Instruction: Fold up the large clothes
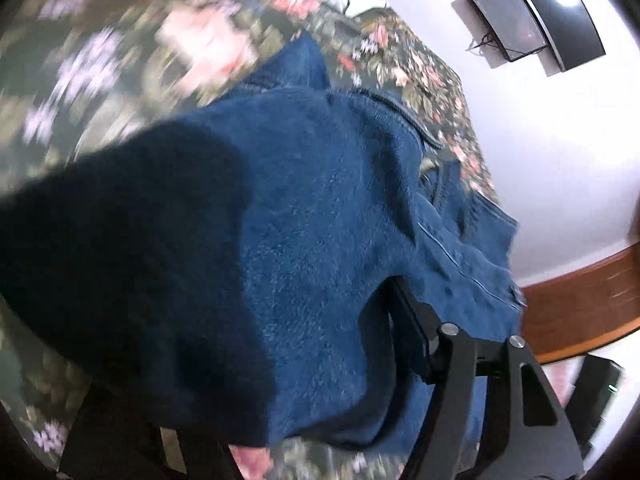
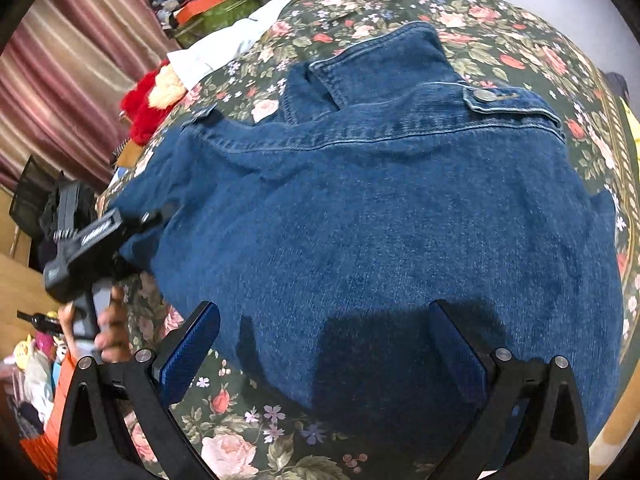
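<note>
A blue jean jacket point(image 2: 380, 208) lies flat on a flowery bed cover point(image 2: 500, 36). The right gripper point(image 2: 332, 344) hangs over the jacket's near edge, its jaws wide apart and gripping nothing. The left gripper point(image 2: 86, 242) is at the jacket's side; I cannot tell if its jaws pinch the cloth.

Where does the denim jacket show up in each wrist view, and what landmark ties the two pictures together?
Left wrist: denim jacket fills the centre, draped over one finger.
Right wrist: it lies flat across the middle, collar at top centre, hem near the bottom.
Shared landmark: the floral bedspread under it.
</note>
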`<state>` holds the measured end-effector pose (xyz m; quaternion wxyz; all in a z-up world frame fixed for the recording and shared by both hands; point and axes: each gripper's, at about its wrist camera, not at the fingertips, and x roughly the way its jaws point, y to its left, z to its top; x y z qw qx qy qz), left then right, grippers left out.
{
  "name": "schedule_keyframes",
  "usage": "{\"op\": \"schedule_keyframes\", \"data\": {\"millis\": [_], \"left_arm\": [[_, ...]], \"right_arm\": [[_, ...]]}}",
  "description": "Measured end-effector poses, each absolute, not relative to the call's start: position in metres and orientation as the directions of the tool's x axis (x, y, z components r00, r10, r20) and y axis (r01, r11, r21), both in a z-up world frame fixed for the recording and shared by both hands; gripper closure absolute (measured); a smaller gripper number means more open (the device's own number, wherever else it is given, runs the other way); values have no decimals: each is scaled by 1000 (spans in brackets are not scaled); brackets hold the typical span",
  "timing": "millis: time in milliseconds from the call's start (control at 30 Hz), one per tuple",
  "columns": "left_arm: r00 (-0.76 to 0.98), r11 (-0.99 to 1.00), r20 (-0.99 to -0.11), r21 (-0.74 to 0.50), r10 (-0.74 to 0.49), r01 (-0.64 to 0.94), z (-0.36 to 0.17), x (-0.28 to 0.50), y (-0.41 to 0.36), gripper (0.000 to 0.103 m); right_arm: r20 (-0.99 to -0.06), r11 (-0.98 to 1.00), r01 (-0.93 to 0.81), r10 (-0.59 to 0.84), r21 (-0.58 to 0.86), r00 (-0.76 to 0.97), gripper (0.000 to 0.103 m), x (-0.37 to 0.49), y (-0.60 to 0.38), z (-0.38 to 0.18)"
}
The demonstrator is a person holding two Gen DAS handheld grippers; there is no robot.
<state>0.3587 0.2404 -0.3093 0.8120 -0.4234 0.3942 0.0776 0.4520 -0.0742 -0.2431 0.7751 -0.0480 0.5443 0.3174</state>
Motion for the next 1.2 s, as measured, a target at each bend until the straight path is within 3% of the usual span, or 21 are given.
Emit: {"op": "schedule_keyframes", "data": {"millis": [33,100,233,467,633,800,933,1033,1200], "left_arm": [[666,662,-729,-579,-158,-476,-306,364,238,54],[644,724,-761,-489,-81,-486,-298,376,233,58],[659,771,-752,-435,-26,-465,-273,376,226,70],[765,858,-641,-354,67,-372,-202,327,213,72],[762,884,-631,-264,145,-386,-186,304,205,72],[743,879,-649,-247,163,-408,-194,284,210,73],[711,895,-673,-167,203,-413,-203,287,200,73],[728,912,-652,-137,211,-388,-192,292,191,73],[779,950,-583,-38,230,-309,-157,316,153,74]], "right_arm": [[-873,791,-550,441,268,208,0,451,-74,-243],[-873,785,-561,441,264,207,0,450,-72,-244],[-877,787,-552,441,276,191,0,452,-66,-240],[-844,785,-530,491,321,216,0,461,-43,-217],[-827,739,-589,525,326,201,0,454,1,-215],[-903,657,-706,425,266,56,11,434,63,-263],[-939,629,-760,336,163,77,9,421,85,-292],[-946,617,-771,318,155,64,10,421,86,-286],[-902,679,-689,422,252,86,11,435,24,-243]]}}
